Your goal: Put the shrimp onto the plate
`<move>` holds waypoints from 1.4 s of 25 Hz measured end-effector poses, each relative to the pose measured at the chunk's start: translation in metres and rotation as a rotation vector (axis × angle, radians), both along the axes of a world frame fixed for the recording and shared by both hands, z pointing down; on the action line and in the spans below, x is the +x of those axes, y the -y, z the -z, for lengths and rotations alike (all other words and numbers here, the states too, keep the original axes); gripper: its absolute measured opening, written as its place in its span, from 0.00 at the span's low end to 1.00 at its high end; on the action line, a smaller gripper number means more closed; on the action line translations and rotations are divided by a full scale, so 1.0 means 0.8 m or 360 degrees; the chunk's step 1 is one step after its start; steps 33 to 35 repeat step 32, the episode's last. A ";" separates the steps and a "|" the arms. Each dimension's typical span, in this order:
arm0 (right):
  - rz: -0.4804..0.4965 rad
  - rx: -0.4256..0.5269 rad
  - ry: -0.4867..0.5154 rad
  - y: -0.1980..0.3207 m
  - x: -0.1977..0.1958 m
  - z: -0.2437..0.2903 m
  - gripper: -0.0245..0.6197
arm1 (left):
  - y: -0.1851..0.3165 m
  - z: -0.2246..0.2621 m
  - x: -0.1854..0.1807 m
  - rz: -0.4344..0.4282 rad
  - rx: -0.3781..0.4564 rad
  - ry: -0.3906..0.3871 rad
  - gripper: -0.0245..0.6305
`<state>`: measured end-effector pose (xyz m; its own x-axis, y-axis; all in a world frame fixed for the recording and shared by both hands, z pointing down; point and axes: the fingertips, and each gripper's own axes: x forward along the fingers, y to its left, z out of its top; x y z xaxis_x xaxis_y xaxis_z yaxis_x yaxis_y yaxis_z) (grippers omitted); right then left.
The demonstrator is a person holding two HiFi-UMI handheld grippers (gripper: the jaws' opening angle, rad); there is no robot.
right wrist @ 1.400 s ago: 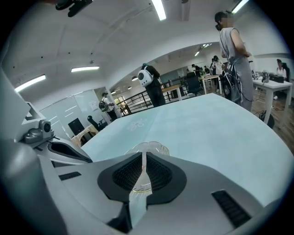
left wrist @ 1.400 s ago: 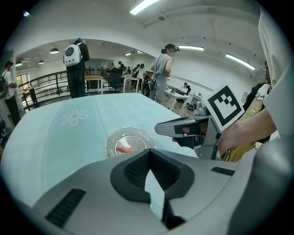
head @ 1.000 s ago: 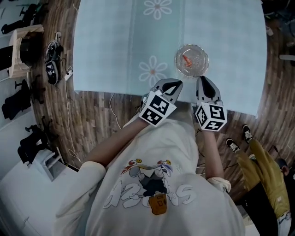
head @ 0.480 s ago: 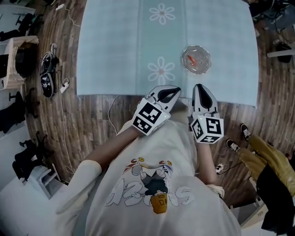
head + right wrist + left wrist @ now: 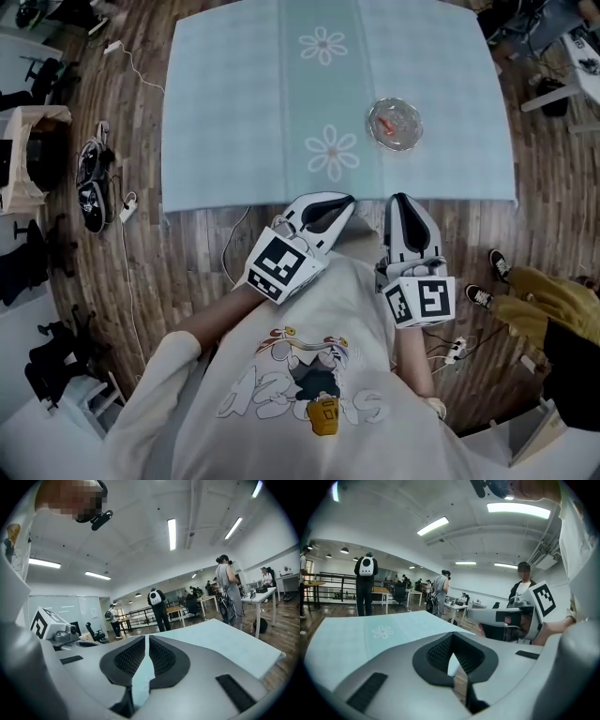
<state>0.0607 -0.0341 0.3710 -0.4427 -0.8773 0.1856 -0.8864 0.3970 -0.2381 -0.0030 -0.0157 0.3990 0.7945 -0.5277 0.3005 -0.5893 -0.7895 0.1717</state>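
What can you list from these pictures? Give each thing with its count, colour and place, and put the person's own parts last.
tablecloth: one, pale blue with white flowers, over the table
plate: one, clear glass, on the cloth's right side
shrimp: one, orange, on the plate
floor: brown wood, around the table
shoes: one pair, black and white, on the floor left of the table
bystander: one, mustard clothing, right edge
T-shirt: one, white with a cartoon print, bottom centre
left hand-held gripper: grey, shut, empty, at the table's near edge
right hand-held gripper: grey, shut, empty, beside it
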 end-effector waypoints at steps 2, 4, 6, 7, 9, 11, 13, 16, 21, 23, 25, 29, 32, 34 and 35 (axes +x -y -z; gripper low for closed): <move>-0.0006 0.0045 0.0010 -0.016 -0.012 0.010 0.11 | -0.011 0.018 -0.006 -0.0039 0.0057 -0.0021 0.04; -0.0007 0.0067 0.0041 -0.029 -0.022 0.013 0.11 | -0.021 0.024 -0.006 -0.0076 0.0101 -0.0004 0.04; -0.0015 0.0066 0.0040 -0.043 -0.028 0.011 0.11 | -0.030 0.023 -0.005 -0.0099 0.0127 0.0017 0.04; -0.0014 0.0058 0.0026 -0.050 -0.032 0.009 0.11 | -0.034 0.023 -0.005 -0.0106 0.0135 0.0021 0.04; -0.0005 0.0033 0.0014 -0.061 -0.041 0.004 0.11 | -0.039 0.021 -0.009 -0.0109 0.0140 0.0025 0.04; -0.0019 0.0007 0.0045 -0.064 -0.047 0.000 0.11 | -0.040 0.017 -0.015 -0.0106 0.0131 0.0032 0.04; -0.0035 -0.0007 0.0054 -0.064 -0.048 -0.002 0.11 | -0.041 0.016 -0.015 -0.0104 0.0123 0.0028 0.04; -0.0042 -0.0016 0.0048 -0.073 -0.045 -0.004 0.11 | -0.054 0.013 -0.012 -0.0107 0.0110 0.0008 0.04; -0.0015 -0.0053 0.0021 -0.074 -0.057 -0.014 0.11 | -0.059 0.006 -0.026 -0.0077 0.0092 -0.0005 0.04; 0.0002 -0.0059 0.0013 -0.064 -0.060 -0.013 0.11 | -0.050 0.007 -0.031 -0.0048 0.0081 -0.0019 0.04; 0.0017 -0.0075 0.0007 -0.063 -0.063 -0.012 0.11 | -0.050 0.005 -0.034 -0.0029 0.0049 -0.0030 0.04; 0.0037 -0.0101 0.0009 -0.074 -0.077 -0.006 0.11 | -0.070 0.009 -0.040 -0.0040 -0.0003 -0.0022 0.04; 0.0032 -0.0103 0.0037 -0.085 -0.094 0.004 0.11 | -0.088 0.024 -0.051 -0.0068 0.0006 0.0000 0.04; 0.0032 -0.0103 0.0037 -0.085 -0.094 0.004 0.11 | -0.088 0.024 -0.051 -0.0068 0.0006 0.0000 0.04; 0.0032 -0.0103 0.0037 -0.085 -0.094 0.004 0.11 | -0.088 0.024 -0.051 -0.0068 0.0006 0.0000 0.04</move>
